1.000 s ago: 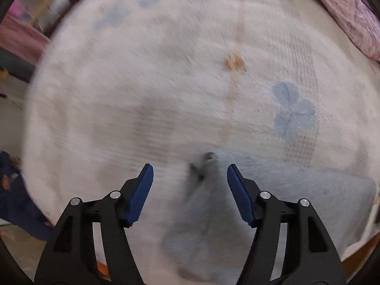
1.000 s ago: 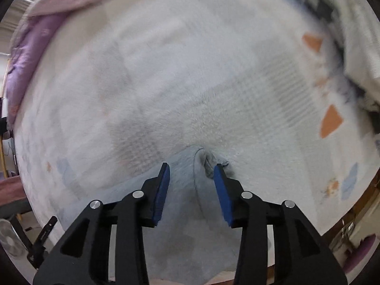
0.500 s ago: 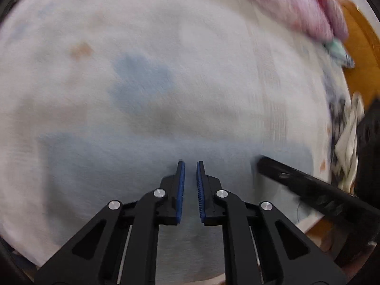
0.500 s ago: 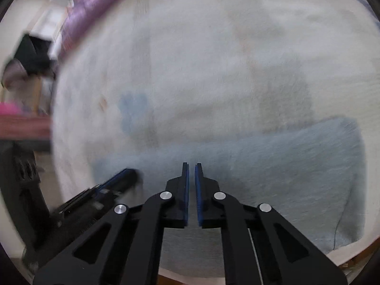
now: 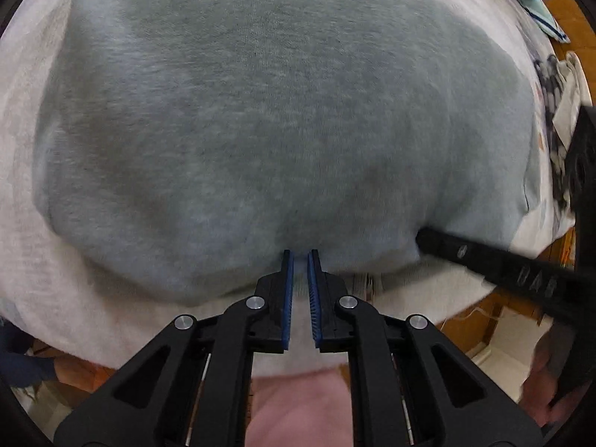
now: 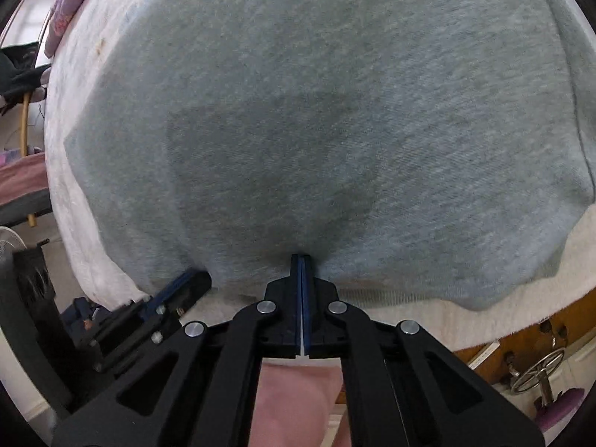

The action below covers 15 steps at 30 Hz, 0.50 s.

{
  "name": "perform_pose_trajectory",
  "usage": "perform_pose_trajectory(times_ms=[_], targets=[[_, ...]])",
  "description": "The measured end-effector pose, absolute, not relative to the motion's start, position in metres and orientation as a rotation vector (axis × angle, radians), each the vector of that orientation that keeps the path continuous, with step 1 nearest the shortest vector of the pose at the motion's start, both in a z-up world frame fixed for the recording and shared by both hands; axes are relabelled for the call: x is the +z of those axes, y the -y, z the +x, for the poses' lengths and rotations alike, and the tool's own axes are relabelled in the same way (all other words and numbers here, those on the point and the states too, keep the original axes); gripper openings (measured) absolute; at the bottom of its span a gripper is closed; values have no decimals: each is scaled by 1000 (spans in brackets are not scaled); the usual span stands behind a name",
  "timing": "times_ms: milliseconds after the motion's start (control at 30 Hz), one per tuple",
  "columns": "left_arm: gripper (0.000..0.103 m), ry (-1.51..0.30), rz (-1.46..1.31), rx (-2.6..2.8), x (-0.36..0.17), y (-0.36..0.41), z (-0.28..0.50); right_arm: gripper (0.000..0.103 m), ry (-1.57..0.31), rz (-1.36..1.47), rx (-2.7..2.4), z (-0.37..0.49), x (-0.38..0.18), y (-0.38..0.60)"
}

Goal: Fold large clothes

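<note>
Two hand-held grippers are seen at the near edge of a grey garment [image 5: 283,119] that lies spread flat over a white fleecy cover [image 5: 22,74], filling most of both views. The left hand-held gripper [image 5: 300,257] is nearly pressed together, a narrow slit left between its blue ribbed pads, and the garment's near hem is met by its tips; whether cloth is pinched there cannot be told. The right hand-held gripper [image 6: 302,260] has been closing and is now pressed fully together, its tips at the hem; any fold caught between them is too thin to be made out.

Around the cover, a pink-purple quilt [image 6: 61,11] is bunched at the far left, dark clothes [image 6: 16,70] are heaped beyond it, and printed cloth [image 5: 555,111] is piled at the right edge. A wooden frame [image 6: 521,339] is seen near right, with a small metal handwheel [image 6: 536,372] beside it. Each gripper's body crosses the other's view and hides part of the hem. The garment's far edge is cut off in the right view. The knit appears soft and finely ribbed, its outline rounded by the lens. A pinkish blurred shape [image 5: 298,406] shows between the gripper arms.
</note>
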<state>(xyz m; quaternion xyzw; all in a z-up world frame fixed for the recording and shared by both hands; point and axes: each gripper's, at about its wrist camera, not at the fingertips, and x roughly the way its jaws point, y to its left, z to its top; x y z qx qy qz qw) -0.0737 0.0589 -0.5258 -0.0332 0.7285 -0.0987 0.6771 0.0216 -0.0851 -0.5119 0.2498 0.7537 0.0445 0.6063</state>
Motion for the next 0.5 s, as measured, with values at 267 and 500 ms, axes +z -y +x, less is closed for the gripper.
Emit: perform_pose_trajectory(times_ms=[267, 500], targets=[[11, -1381, -53, -174, -471, -86, 18, 1, -1460, 504, 59, 117, -443, 139], [9, -1431, -38, -154, -505, -111, 22, 0, -1561, 428, 44, 118, -488, 146]])
